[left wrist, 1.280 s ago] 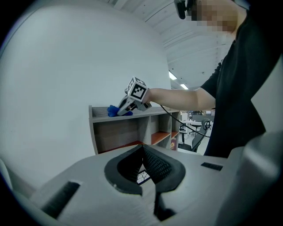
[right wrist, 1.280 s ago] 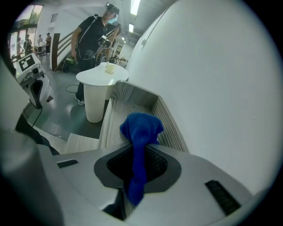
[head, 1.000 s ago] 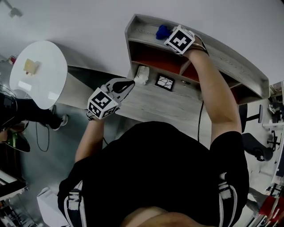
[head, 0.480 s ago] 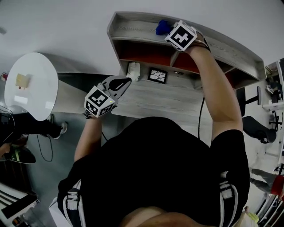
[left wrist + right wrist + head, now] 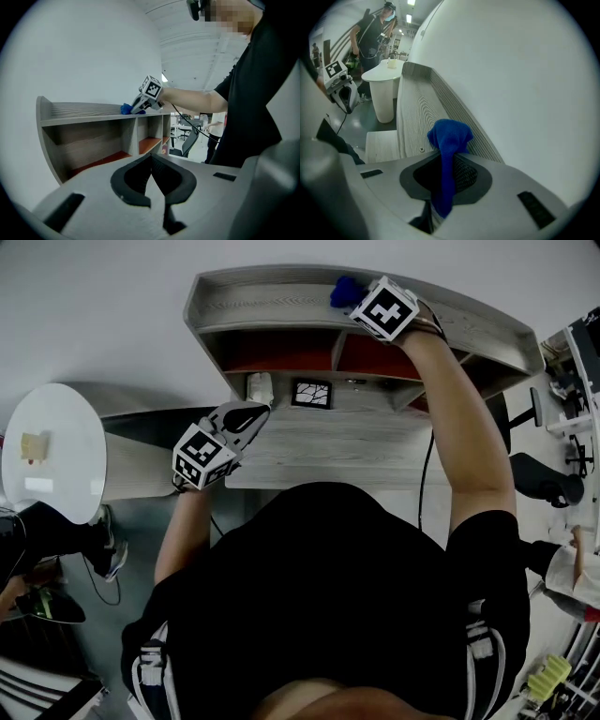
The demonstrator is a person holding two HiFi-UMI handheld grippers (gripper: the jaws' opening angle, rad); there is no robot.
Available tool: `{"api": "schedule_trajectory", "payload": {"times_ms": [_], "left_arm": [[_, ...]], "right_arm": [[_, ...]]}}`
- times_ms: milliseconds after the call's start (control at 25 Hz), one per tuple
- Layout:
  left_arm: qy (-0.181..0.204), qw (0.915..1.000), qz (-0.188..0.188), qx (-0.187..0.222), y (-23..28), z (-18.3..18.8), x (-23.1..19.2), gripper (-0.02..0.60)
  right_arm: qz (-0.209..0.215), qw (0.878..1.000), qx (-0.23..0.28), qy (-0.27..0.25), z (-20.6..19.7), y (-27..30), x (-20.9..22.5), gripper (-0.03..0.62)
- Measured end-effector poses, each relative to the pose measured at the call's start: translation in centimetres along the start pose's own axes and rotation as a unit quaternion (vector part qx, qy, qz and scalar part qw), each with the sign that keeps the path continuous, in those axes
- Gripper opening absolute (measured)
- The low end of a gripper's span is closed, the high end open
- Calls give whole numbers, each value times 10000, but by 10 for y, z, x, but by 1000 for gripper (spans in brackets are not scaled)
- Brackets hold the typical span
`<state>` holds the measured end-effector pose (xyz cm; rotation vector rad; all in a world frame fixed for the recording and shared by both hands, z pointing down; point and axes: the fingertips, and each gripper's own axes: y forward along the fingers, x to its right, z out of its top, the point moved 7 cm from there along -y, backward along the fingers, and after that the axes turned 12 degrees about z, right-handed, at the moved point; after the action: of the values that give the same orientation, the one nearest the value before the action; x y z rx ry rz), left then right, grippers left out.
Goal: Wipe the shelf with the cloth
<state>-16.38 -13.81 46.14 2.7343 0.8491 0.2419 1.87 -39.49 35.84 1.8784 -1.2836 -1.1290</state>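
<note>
The right gripper has its jaws pinched on a blue cloth. The fabric runs up between them and bunches into a soft wad just past the tips. That wad rests on the top board of the grey wooden shelf, about midway along it and close to the ridged back lip by the wall. I'd judge the wipe to be under way. The stretch toward the shelf's left end lies bare ahead of the jaws, so the next move calls for a steady drag that way, pressed down enough that the wad doesn't just skim. The cloth looks thin and limp. The left gripper, jaws pressed together on nothing, hangs below the shelf, over the desk.
</note>
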Motion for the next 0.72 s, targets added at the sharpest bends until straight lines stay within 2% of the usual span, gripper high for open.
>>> {"api": "schedule_trajectory", "payload": {"times_ms": [360,720], "left_arm": [[61,9998,-212,-2,27,8,10,15],[135,9991,-394,49,48,16,22,17]], "right_arm": [[-246,9987,-131,425,-56,-24,24,49],[-252,9952,-264,905,-106,-45,47,49]]}}
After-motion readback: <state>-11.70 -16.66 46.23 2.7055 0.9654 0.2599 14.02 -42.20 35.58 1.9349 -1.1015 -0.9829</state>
